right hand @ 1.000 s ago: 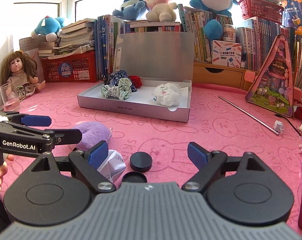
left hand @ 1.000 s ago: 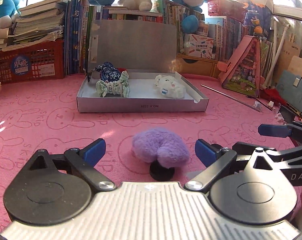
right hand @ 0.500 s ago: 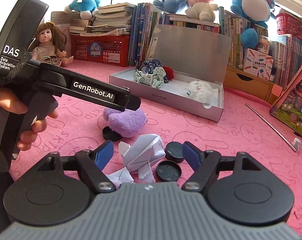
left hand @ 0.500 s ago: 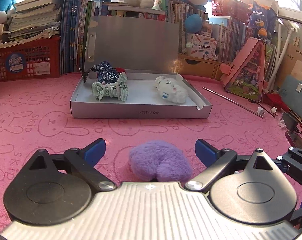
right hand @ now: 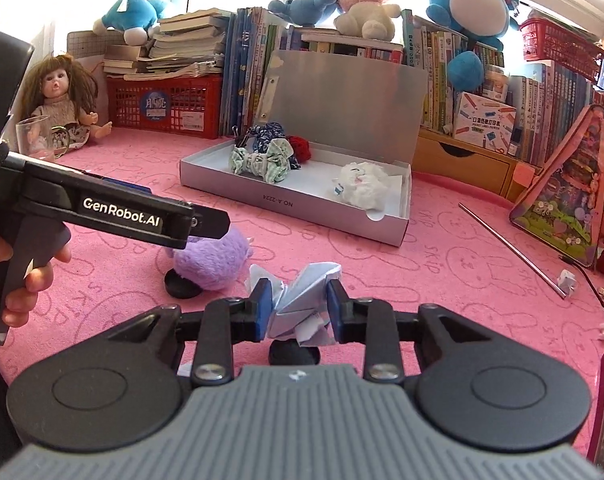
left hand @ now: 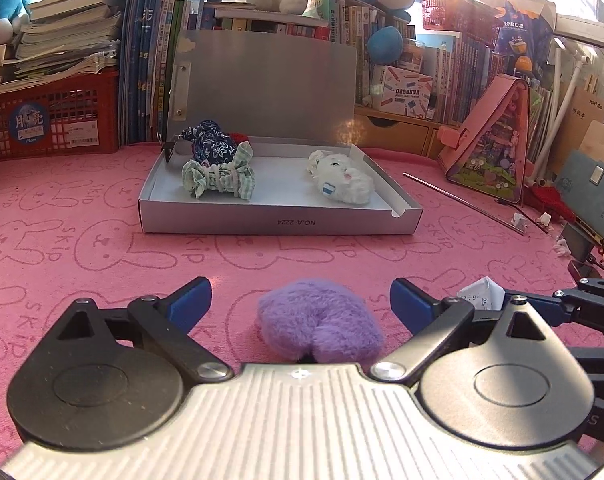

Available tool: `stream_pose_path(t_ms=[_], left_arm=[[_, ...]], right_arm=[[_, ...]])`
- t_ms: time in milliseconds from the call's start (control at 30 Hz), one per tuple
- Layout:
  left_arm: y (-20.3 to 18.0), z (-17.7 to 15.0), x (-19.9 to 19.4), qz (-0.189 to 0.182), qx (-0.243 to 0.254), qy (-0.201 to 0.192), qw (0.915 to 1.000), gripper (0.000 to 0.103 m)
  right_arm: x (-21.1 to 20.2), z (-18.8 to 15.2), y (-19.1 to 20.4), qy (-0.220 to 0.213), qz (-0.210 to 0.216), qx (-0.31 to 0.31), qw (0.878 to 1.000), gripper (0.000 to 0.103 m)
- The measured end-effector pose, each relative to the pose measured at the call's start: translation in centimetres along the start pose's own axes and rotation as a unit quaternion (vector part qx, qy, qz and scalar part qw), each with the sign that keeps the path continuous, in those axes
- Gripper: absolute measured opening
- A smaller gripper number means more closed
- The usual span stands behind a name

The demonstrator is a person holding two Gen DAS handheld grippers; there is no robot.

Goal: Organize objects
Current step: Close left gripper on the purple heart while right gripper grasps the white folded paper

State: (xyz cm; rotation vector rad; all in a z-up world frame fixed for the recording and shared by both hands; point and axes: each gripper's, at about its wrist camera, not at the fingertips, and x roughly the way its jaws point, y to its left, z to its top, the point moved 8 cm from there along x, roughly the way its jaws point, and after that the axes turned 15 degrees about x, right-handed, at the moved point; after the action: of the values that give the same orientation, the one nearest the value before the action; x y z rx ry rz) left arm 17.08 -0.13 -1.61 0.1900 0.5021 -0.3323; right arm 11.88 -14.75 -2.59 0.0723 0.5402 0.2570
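My right gripper (right hand: 297, 312) is shut on a folded white paper figure (right hand: 302, 300), its blue pads pressing both sides just above the pink mat. A black round cap (right hand: 293, 354) lies under it. My left gripper (left hand: 300, 300) stands open, with a fluffy purple plush (left hand: 322, 330) lying on the mat between its fingers, untouched. That plush (right hand: 211, 258) rests partly on another black cap (right hand: 181, 286). Beyond stands an open grey box (left hand: 277, 224) holding a green checked bow (left hand: 217, 176), a dark blue floral bow (left hand: 211, 146) and a white plush (left hand: 342, 180).
Books, a red basket (left hand: 49, 120) and plush toys line the back. A doll (right hand: 61, 100) and a glass (right hand: 35, 138) sit at far left. A metal rod (right hand: 510, 250), a pink triangular case (right hand: 562, 208) and small bits lie to the right.
My right gripper has closed on the white paper figure, which before lay loose between its open fingers. The left gripper stays open over the purple plush.
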Motion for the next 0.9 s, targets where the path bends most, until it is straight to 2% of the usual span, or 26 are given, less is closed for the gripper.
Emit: stream_pose_path(t_ms=[100,400,533,567,633,900], left_arm=[[-0.5,-0.6,0.5,-0.006,0.0,0.008,1.0,0.098],[-2.8,-1.2,2.3,-0.025,0.02,0.022,0.9992,0.098],[-3.1,-1.3,3.3,-0.01,0.03,0.03,0.9991,0.096],[-3.1,-1.3,3.4,-0.007,0.03,0.03,0.9991,0.094],[-2.9,-1.3,3.3,0.002,0.03,0.032,0.999,0.069],[-1.6,-0.6,1.9,0.007,0.012,0.019,0.9997,0.069]], right_arm=[[0.4,0.0,-1.8,0.005,-0.025,0.027,0.999,0.034],[0.2,0.1,-4.2,0.0,-0.051,0.05,0.997,0.035],[0.3,0.1,-4.3,0.0,-0.055,0.053,0.997,0.036],[0.3,0.1,-4.3,0.0,-0.056,0.054,0.997,0.036],[0.3,0.0,-4.3,0.001,-0.057,0.054,0.997,0.036],[0.3,0.6,-4.3,-0.005,-0.058,0.058,0.997,0.036]])
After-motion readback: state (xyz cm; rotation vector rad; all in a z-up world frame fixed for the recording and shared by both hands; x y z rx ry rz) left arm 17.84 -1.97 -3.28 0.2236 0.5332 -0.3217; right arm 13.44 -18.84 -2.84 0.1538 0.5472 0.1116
